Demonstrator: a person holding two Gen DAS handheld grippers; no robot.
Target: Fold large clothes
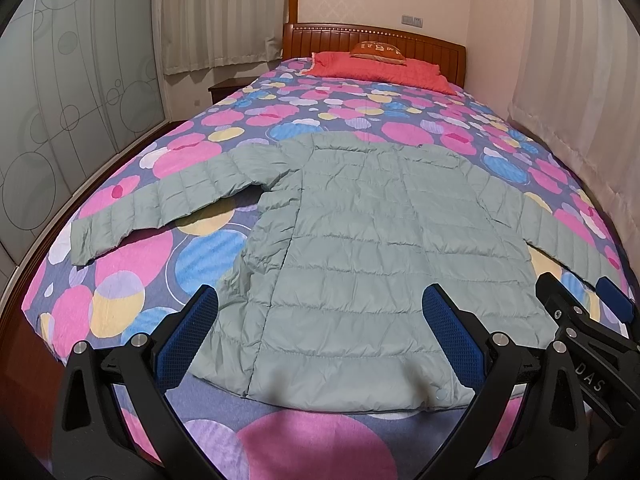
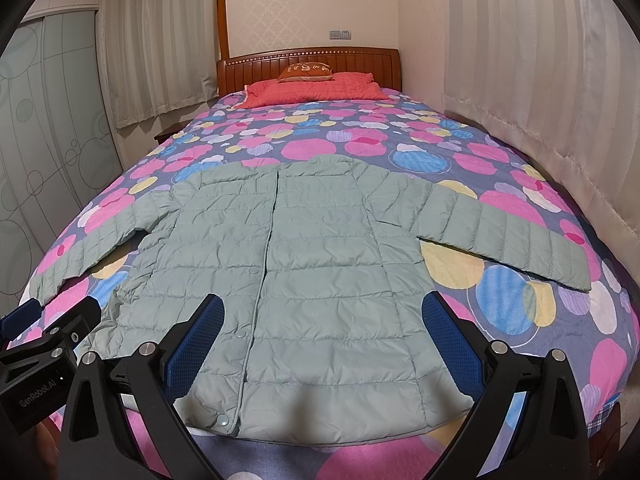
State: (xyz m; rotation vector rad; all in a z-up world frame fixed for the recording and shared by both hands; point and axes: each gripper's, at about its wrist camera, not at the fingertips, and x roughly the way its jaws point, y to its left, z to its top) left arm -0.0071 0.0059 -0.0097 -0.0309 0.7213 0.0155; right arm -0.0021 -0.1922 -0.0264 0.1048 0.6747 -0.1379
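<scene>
A pale green quilted jacket (image 1: pixel 360 240) (image 2: pixel 304 256) lies flat and face up on the bed, collar toward the headboard, hem toward me, snap front shut. Both sleeves spread out sideways; the left sleeve (image 1: pixel 160 204) reaches toward the bed's left edge, the right sleeve (image 2: pixel 500 232) toward the right. My left gripper (image 1: pixel 320 304) hovers open above the hem, nothing between its blue pads. My right gripper (image 2: pixel 322 310) is open too, over the hem near the snap placket. Each gripper shows at the edge of the other's view: right gripper (image 1: pixel 580 312), left gripper (image 2: pixel 56 316).
The bed has a purple cover with coloured dots (image 1: pixel 132 264) (image 2: pixel 516 304), a red pillow (image 1: pixel 380 70) (image 2: pixel 312 88) and a wooden headboard (image 2: pixel 308 62). Curtains (image 2: pixel 540 80) hang on the right, a glass-door wardrobe (image 1: pixel 60 100) stands left. A nightstand (image 1: pixel 228 88) sits beside the bed.
</scene>
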